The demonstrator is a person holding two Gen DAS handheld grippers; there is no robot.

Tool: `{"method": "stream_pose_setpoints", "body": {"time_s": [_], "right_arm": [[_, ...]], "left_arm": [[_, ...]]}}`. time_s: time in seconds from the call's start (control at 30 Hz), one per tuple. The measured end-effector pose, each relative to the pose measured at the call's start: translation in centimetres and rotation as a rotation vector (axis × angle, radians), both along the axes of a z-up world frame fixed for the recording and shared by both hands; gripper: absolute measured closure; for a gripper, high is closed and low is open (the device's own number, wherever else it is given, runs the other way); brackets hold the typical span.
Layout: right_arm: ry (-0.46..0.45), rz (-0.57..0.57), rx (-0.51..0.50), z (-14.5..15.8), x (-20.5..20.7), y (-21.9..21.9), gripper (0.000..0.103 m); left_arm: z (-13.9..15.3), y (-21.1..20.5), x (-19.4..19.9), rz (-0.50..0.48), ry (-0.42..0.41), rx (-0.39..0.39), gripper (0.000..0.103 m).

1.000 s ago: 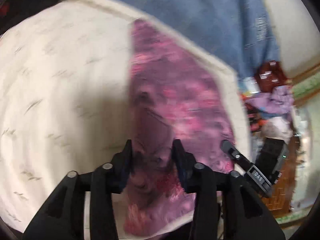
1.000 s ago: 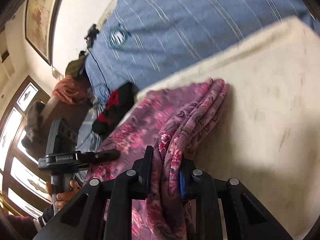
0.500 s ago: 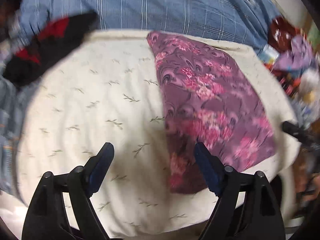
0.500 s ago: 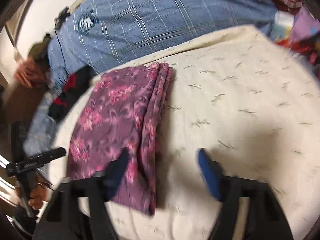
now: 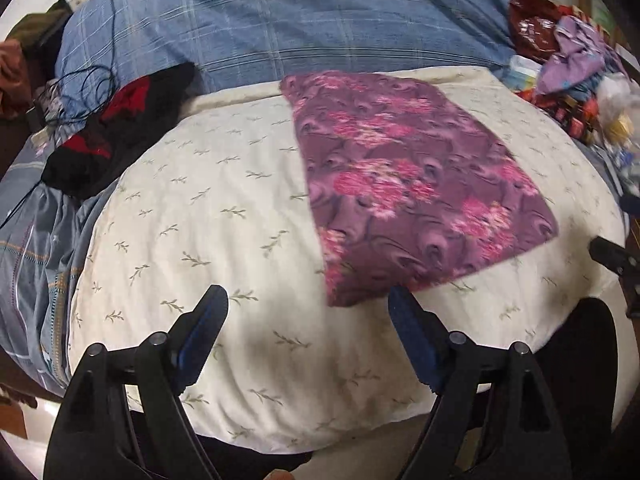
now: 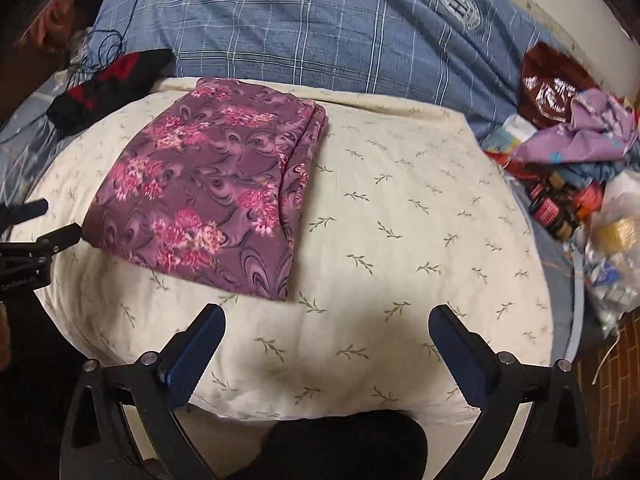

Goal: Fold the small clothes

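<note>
A purple garment with pink flowers [image 5: 404, 184] lies folded flat on a cream pillow with a leaf print [image 5: 208, 216]. It also shows in the right wrist view [image 6: 212, 192], with its stacked fold edges on the right side. My left gripper [image 5: 308, 308] is open and empty, held above the pillow just in front of the garment's near edge. My right gripper [image 6: 326, 324] is open and empty, above the pillow [image 6: 400, 240] in front of the garment's near right corner. The left gripper's tips [image 6: 36, 220] show at the left edge of the right wrist view.
A blue plaid quilt [image 6: 328, 28] lies behind the pillow. A black and red garment [image 5: 116, 124] and dark cables [image 5: 76, 84] lie at the left. A heap of purple cloth [image 6: 580, 132], packets and jars [image 6: 560, 204] crowds the right. A brick floor [image 6: 616, 392] shows at lower right.
Both grippers have let go of the purple garment, opened wide and drawn back from it. The garment now lies flat and folded on the pillow.
</note>
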State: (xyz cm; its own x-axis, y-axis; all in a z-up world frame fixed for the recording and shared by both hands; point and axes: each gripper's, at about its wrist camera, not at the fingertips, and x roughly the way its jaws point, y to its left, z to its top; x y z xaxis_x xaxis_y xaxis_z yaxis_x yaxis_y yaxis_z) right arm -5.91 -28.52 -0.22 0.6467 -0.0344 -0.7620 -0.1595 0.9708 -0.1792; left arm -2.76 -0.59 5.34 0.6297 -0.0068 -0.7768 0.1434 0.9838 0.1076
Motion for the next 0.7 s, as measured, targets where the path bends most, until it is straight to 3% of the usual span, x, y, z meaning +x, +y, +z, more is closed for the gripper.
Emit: {"method": "stream_pose_setpoints", "body": {"time_s": [0.5,0.7], "right_arm": [[0.009,-0.034,0.057,0.3,-1.1,-0.8,0.000],[0.002,-0.043,0.063,0.5,-1.1,-1.3,0.000]], "left_arm": [[0.2,-3.9,-2.0,-0.149,0.072,-0.127,0.020],[0.9,-5.0,-2.5,-0.152,0.034,-0.094,0.020]]}}
